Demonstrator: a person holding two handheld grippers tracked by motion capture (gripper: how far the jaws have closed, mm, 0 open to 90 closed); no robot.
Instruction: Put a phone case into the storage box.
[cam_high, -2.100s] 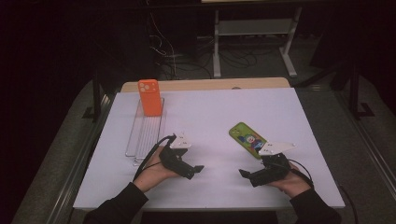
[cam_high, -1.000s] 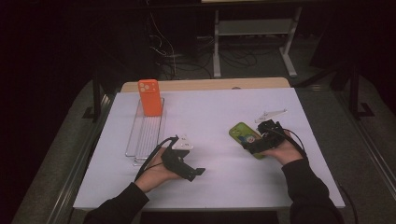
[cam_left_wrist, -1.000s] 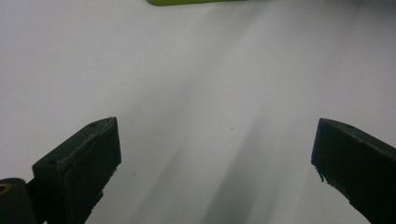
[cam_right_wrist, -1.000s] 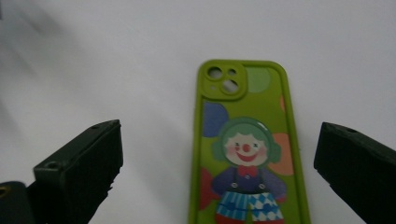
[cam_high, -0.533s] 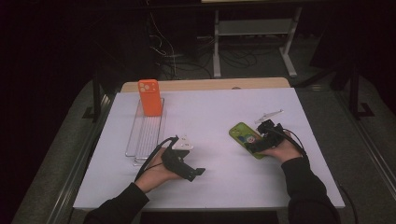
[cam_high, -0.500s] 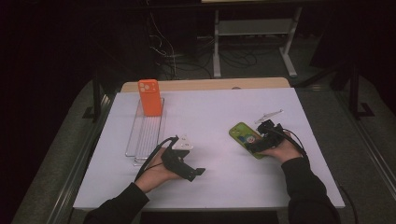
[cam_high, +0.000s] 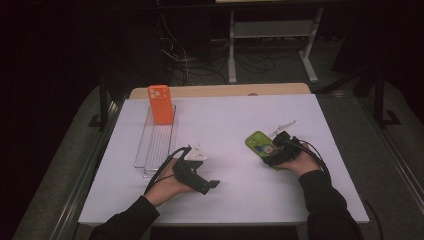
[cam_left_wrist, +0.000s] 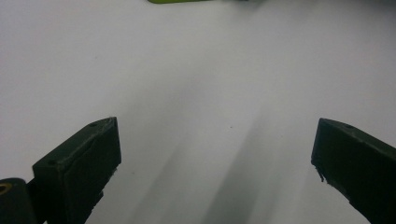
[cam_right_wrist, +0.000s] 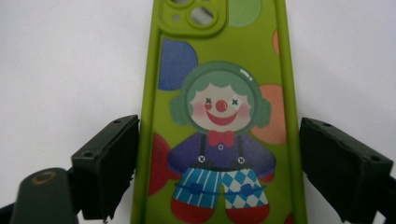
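A green phone case (cam_high: 259, 143) with a clown picture (cam_right_wrist: 219, 116) lies flat on the white table, right of centre. My right gripper (cam_high: 273, 156) is lowered over its near end, and its jaws have just been closing. In the right gripper view (cam_right_wrist: 219, 127) the case lies between the jaws, each pad a sliver away from a long edge. My left gripper (cam_high: 210, 185) rests low over bare table at the front left. Its jaws (cam_left_wrist: 215, 140) stand wide open with nothing between them. An orange phone case (cam_high: 160, 104) stands upright at the far end of a clear rack (cam_high: 152, 150).
The white table top (cam_high: 225, 115) has bare room in the middle and along the far side. A thin pale stick (cam_high: 283, 125) lies just beyond the green case. Dark floor, cables and a metal stand lie past the table's far edge.
My right gripper moved from the front right up to the green case and came down over its near end, its jaws narrowing around it. The left gripper stayed put.
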